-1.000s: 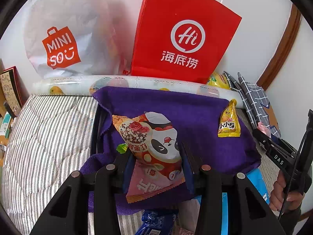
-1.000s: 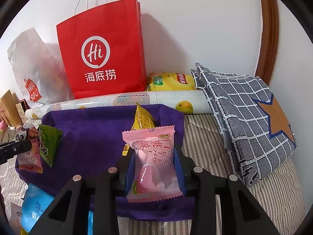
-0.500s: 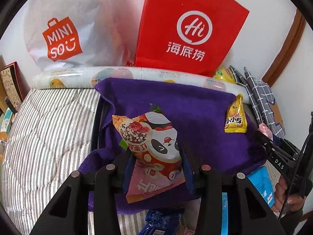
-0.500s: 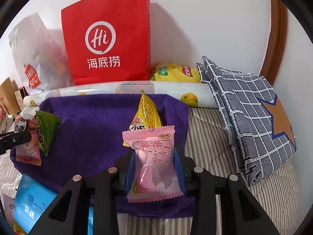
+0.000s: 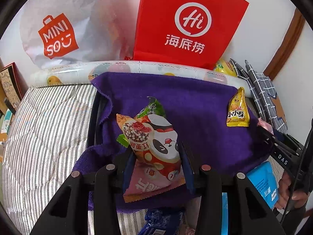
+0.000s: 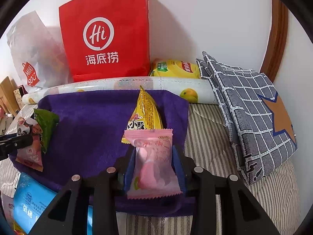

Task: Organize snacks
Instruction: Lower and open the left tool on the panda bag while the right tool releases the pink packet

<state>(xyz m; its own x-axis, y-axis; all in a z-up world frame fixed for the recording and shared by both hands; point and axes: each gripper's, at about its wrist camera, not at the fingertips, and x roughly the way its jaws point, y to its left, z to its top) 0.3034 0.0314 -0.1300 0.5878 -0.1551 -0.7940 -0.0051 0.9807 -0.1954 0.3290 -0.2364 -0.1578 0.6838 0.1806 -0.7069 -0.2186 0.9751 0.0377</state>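
Left gripper: The left gripper [image 5: 156, 162] is sitting at the bottom middle of its own view. Its jaws are partly closed and are squeezing the panda snack [image 5: 154, 146] from both sides.
Panda snack: It is sticking up between the blue pads [image 5: 128, 168], over the purple cloth [image 5: 195, 105]. It is red, pink and white with a panda face. In the right view it is showing at the left edge [image 6: 29, 145].
Green pack: A small green pack [image 5: 154, 108] is peeking out right behind the panda snack. I cannot tell if the pads are holding it too.
Right gripper: The right gripper [image 6: 153, 168] is filling the bottom middle of its view. Its jaws are partly closed and are pinching the pink candy [image 6: 152, 162].
Pink candy: It is standing upright between the pads, over the near edge of the purple cloth.
Yellow snack: The yellow snack [image 6: 145, 115] is lying on the cloth just behind the pink candy. In the left view it is resting at the right side of the cloth [image 5: 237, 111].
Blue pack: A blue pack [image 6: 29, 203] is lying at the lower left, partly under the cloth edge.
Red bag: The red bag [image 5: 187, 23] is standing against the wall at the top.
White bag: The white bag [image 5: 64, 25] is leaning beside it at the upper left.
Checked cloth: A folded grey checked cloth [image 6: 252, 109] is lying on the right.
Striped cover: The striped cover [image 5: 49, 129] is lying under everything.
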